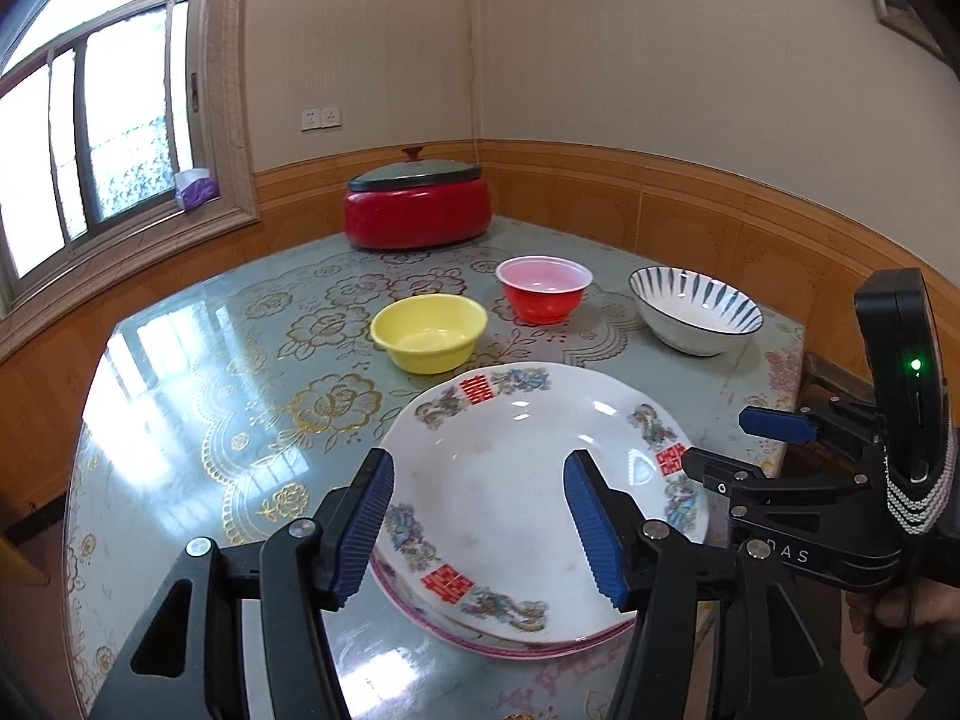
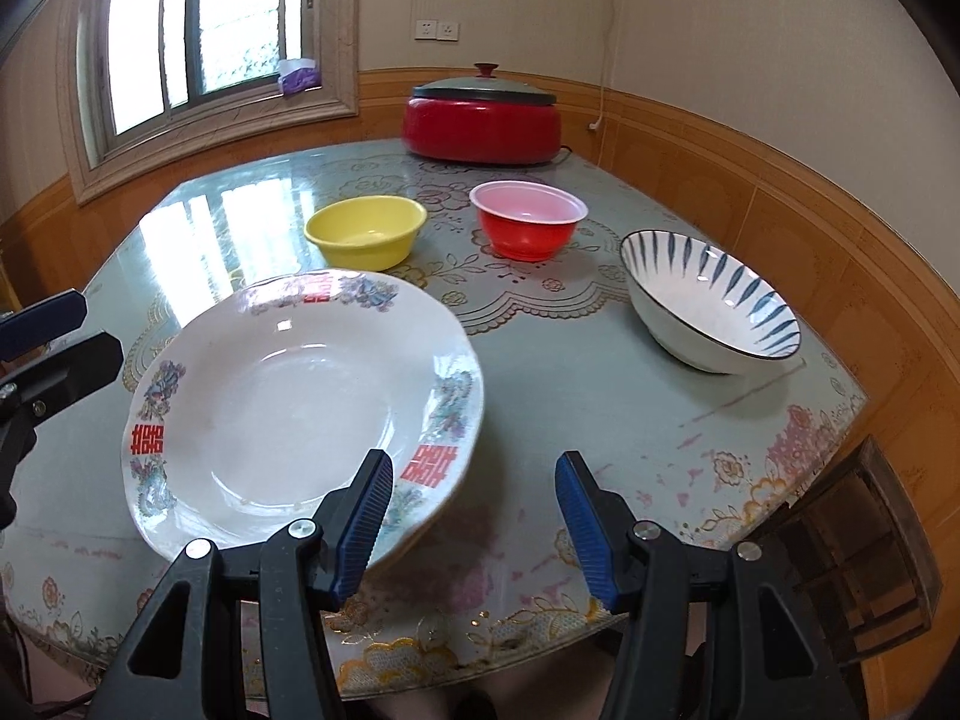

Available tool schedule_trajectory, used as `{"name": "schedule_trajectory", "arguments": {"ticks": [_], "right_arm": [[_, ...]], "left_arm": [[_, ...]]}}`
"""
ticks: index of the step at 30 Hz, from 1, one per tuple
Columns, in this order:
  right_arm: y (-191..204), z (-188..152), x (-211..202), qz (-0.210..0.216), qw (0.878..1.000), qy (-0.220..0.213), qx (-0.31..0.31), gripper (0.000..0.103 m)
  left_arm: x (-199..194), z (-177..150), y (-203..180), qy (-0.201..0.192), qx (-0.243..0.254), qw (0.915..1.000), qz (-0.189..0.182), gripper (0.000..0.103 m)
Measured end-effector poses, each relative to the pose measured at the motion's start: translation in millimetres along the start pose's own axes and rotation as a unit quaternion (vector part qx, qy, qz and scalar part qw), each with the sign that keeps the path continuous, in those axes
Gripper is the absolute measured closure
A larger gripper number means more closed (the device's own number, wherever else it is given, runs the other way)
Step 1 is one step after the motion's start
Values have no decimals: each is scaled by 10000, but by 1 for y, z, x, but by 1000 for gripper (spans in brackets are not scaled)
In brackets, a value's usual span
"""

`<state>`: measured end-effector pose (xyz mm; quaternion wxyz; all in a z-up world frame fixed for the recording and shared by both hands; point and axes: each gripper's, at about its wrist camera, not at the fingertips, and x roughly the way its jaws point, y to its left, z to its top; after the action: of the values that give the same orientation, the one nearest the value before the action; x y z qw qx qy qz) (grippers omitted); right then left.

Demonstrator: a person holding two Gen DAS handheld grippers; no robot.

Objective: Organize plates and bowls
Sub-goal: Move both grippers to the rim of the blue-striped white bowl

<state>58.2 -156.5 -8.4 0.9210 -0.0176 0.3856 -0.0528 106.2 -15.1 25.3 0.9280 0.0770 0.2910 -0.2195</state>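
Hovering tilted downward over the white plate (image 1: 516,492), the left gripper (image 1: 480,516) has its jaws apart, holding nothing. Beside it, the right gripper (image 2: 474,528) is likewise spread and empty. A second plate seems stacked beneath. Three bowls (image 1: 429,333) and a red cooker (image 1: 417,207) stand on the floral counter (image 1: 252,360) near a window.

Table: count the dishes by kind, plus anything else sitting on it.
Plates: 2, a decorated white plate stacked on a pink-rimmed plate
Bowls: 3, yellow bowl, red bowl, striped bowl
Pots: 1, lidded red pot
Total: 6
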Motion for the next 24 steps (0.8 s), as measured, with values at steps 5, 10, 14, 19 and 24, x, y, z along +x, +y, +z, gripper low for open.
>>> {"name": "schedule_trajectory", "arguments": {"ticks": [5, 10, 14, 19, 24], "right_arm": [[-14, -1, -10, -136, 9997, -46, 216, 45], [-32, -4, -19, -360, 9984, -48, 441, 45], [-48, -8, -26, -512, 9965, -4, 656, 45], [-73, -10, -30, -682, 9939, -8, 864, 45], [-103, -1, -24, -694, 9922, -97, 1028, 45]], "left_arm": [[3, 6, -16, -18, 241, 9995, -194, 43], [7, 10, -34, -11, 441, 9980, -462, 40], [14, 14, -47, 45, 495, 9964, -687, 40], [27, 21, -61, 167, 502, 9952, -820, 39], [42, 30, -78, 238, 588, 9957, -677, 38]]}}
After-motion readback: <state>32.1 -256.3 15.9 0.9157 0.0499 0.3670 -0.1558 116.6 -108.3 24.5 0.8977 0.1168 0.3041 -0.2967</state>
